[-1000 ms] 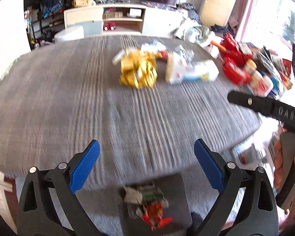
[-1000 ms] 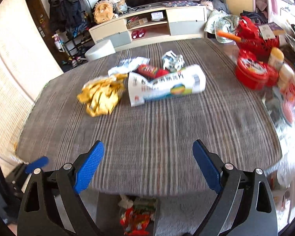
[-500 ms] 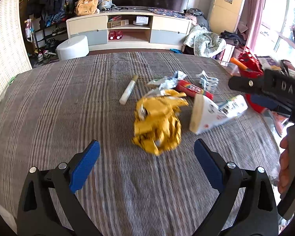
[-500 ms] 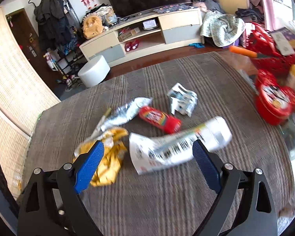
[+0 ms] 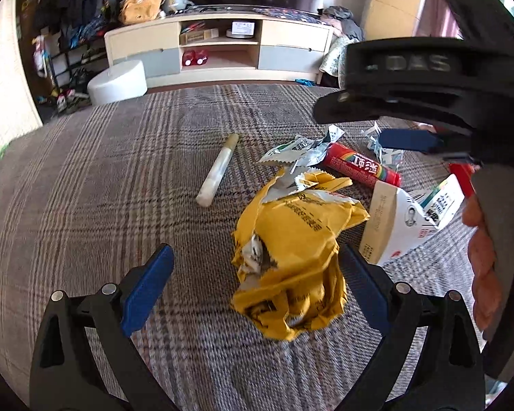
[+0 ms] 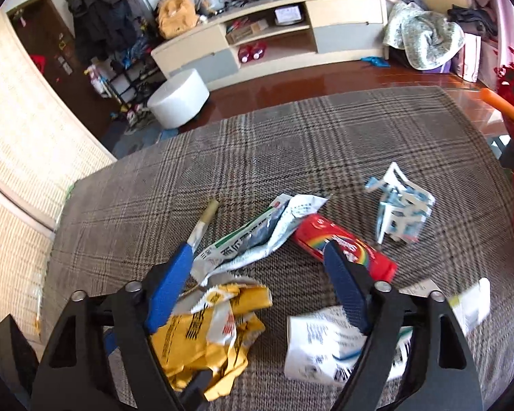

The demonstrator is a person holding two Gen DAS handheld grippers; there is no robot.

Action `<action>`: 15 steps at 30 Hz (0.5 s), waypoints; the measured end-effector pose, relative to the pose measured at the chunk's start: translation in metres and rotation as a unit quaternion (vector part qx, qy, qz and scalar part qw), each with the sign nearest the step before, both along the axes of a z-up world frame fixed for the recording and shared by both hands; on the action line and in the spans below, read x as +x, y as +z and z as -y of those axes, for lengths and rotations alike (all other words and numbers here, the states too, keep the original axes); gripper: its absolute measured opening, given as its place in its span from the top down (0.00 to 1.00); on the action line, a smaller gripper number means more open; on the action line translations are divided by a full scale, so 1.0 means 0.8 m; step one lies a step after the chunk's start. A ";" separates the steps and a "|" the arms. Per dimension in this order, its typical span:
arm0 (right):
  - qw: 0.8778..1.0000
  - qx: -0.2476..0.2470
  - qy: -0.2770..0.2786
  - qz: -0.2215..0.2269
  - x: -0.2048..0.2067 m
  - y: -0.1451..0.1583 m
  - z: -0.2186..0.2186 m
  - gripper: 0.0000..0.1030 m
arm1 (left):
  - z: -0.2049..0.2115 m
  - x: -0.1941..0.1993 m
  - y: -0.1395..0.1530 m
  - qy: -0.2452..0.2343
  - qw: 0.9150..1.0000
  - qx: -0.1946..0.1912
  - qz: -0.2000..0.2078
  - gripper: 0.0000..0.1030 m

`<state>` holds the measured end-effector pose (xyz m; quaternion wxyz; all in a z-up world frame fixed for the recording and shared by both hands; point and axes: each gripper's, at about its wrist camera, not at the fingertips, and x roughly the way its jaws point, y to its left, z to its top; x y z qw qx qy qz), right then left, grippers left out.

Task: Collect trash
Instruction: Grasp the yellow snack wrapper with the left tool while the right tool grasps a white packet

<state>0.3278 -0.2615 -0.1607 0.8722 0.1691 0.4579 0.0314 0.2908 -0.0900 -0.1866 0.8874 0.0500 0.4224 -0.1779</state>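
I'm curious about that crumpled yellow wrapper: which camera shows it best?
The left wrist view: the yellow wrapper lies whole and unobstructed between the open left gripper fingers. In the right wrist view the wrapper is low in the frame, partly hidden behind the closing right gripper.

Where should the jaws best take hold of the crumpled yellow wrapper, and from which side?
Grip the yellow wrapper across its bulging lower half, coming from above and the near side. It is a thick, crumpled mound there, while its upper edge is thin, torn and lies under the silver wrapper. The left gripper already has the mound between its open jaws, probably well placed.
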 end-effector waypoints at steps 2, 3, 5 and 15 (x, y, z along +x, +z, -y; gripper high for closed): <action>1.000 0.010 -0.001 -0.006 0.009 -0.008 0.001 0.41 | 0.004 0.006 0.000 -0.009 1.000 -0.003 0.004 0.13; 1.000 0.025 -0.006 -0.012 0.013 -0.013 0.004 0.43 | 0.006 0.008 0.000 -0.012 1.000 -0.008 0.007 0.15; 0.999 0.047 -0.011 -0.023 0.021 -0.023 0.007 0.44 | 0.008 0.009 0.000 -0.015 1.000 -0.014 0.009 0.18; 0.998 0.027 0.014 -0.056 0.054 -0.051 -0.004 0.70 | 0.013 0.006 -0.008 -0.061 0.998 -0.025 0.006 0.48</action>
